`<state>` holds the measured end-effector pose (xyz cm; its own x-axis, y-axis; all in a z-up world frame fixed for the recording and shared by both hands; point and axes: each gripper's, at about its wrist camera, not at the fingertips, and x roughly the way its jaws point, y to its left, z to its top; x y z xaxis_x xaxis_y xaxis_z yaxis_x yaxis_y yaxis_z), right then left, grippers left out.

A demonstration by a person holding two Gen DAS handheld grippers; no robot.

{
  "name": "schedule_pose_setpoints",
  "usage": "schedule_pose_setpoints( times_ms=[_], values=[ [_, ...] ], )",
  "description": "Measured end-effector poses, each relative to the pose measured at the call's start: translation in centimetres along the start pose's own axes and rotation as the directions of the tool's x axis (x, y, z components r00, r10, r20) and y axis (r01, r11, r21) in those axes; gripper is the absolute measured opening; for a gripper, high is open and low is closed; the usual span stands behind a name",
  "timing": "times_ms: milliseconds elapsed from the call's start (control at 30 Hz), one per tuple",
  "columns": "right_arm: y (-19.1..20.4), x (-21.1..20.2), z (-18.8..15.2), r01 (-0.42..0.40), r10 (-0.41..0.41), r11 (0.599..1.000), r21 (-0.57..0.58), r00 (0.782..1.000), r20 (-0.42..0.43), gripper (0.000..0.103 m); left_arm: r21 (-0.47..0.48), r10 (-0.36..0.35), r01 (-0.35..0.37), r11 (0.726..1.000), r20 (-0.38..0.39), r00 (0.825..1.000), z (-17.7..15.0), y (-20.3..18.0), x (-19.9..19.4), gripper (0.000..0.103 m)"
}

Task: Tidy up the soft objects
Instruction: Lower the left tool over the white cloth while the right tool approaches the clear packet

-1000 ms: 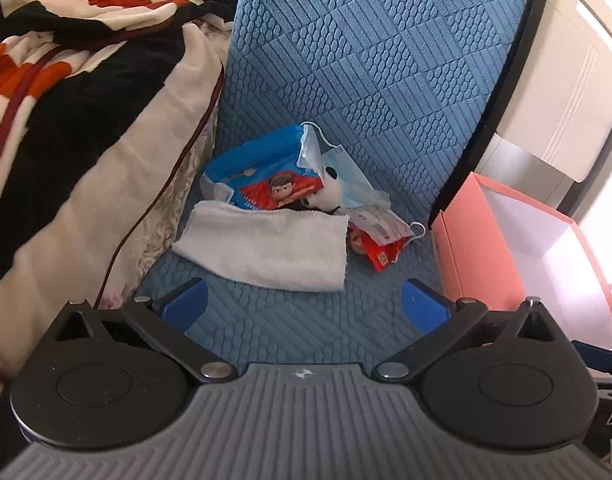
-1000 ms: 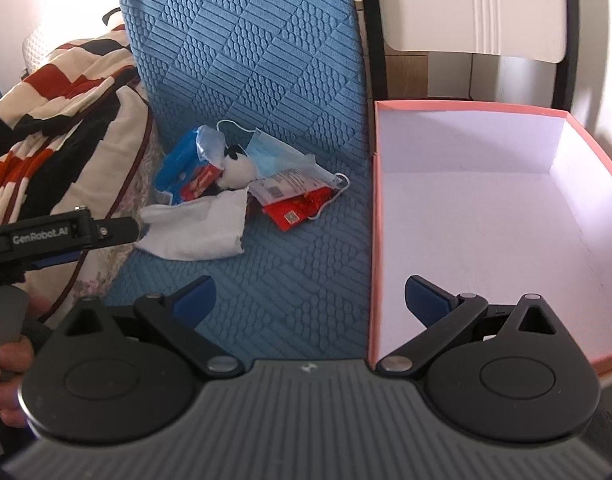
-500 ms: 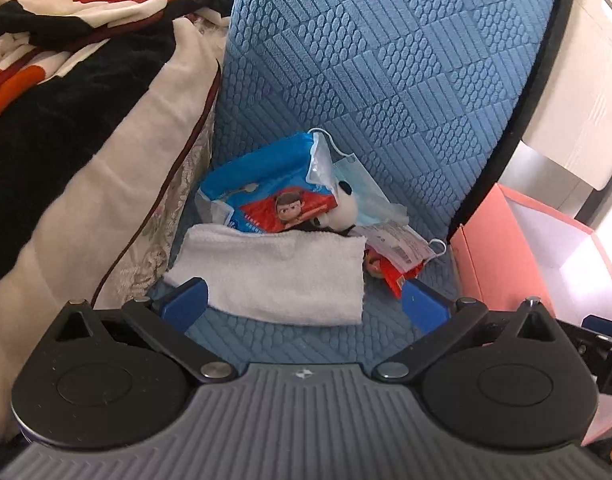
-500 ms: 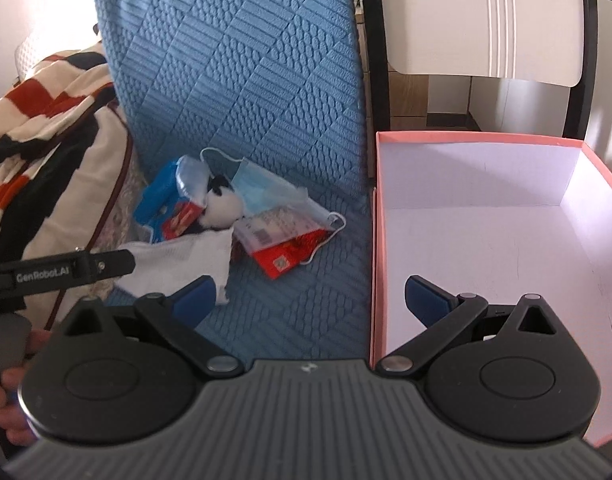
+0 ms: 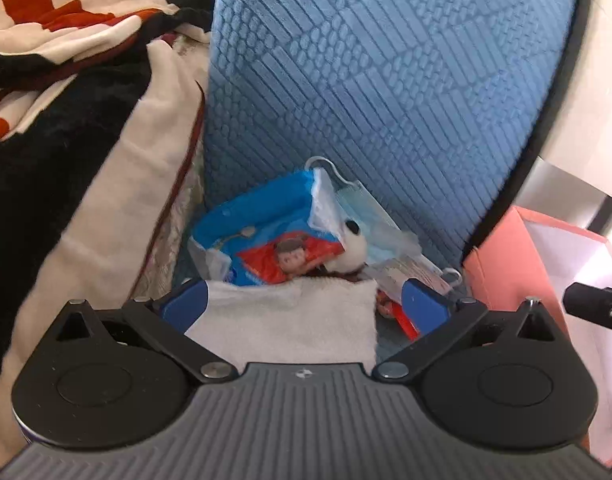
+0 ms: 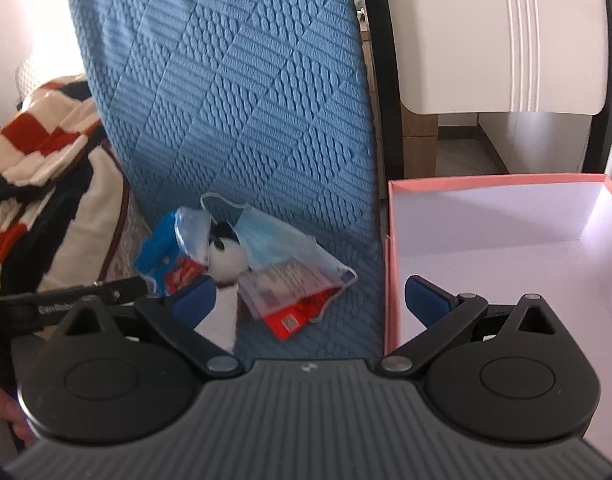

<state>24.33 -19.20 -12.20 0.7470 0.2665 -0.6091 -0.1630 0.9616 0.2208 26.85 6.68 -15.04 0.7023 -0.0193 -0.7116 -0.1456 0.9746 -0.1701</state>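
A folded white towel point(image 5: 290, 320) lies on the blue textured seat, in front of a pile of small things. My left gripper point(image 5: 302, 306) is open, and its blue fingertips point(image 5: 182, 308) stand on either side of the towel. Behind the towel are a blue pack point(image 5: 266, 216), a red packet point(image 5: 290, 258), a small panda plush point(image 5: 351, 248) and a blue face mask point(image 5: 361, 208). My right gripper point(image 6: 309, 296) is open and holds nothing. It hovers between the pile and the pink box point(image 6: 505, 264). The panda plush point(image 6: 226, 256), mask point(image 6: 274, 240) and towel point(image 6: 222, 316) lie ahead to its left.
A red, black and cream blanket point(image 5: 66, 80) is heaped on the left. The blue cushion back point(image 5: 385, 60) rises behind the pile. The pink box point(image 5: 517, 264) stands right of the seat, showing a bare white inside. A white cabinet point(image 6: 505, 32) is behind it. A hand point(image 6: 2, 404) holds the left gripper point(image 6: 66, 300).
Both grippers have moved forward toward the pile. The left gripper's fingers, earlier short of the towel, now straddle it. Nothing has been picked up.
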Motion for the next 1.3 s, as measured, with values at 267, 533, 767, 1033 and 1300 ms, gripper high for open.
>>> schedule_pose_setpoints(
  times_ms=[267, 533, 767, 1033, 1300],
  values=[
    [0.3, 2.8, 2.2, -0.003, 0.003, 1.000, 0.016, 1.000, 0.013, 0.103, 0.024, 0.044, -0.044, 0.999, -0.014, 0.999, 0.7, 0.3, 2.0, 0.103],
    [0.5, 5.9, 1.4, -0.021, 0.020, 1.000, -0.014, 0.999, -0.045, 0.103, 0.003, 0.065, -0.065, 0.998, -0.045, 0.997, -1.1, 1.4, 4.0, 0.103],
    [0.3, 7.2, 0.9, -0.081, 0.079, 0.996, -0.037, 0.996, -0.045, 0.096, -0.063, 0.010, -0.015, 0.998, -0.082, 0.997, -2.5, 1.6, 5.6, 0.103],
    [0.9, 9.8, 0.2, -0.177, 0.171, 0.983, -0.048, 0.979, -0.107, 0.088, -0.083, 0.018, -0.031, 0.996, -0.153, 0.988, -4.4, 1.1, 8.8, 0.103],
    [1.9, 12.6, -1.1, -0.195, 0.182, 0.977, -0.090, 0.974, -0.134, 0.074, -0.098, 0.041, -0.060, 0.993, -0.184, 0.982, -5.3, 1.6, 10.7, 0.103]
  ],
)
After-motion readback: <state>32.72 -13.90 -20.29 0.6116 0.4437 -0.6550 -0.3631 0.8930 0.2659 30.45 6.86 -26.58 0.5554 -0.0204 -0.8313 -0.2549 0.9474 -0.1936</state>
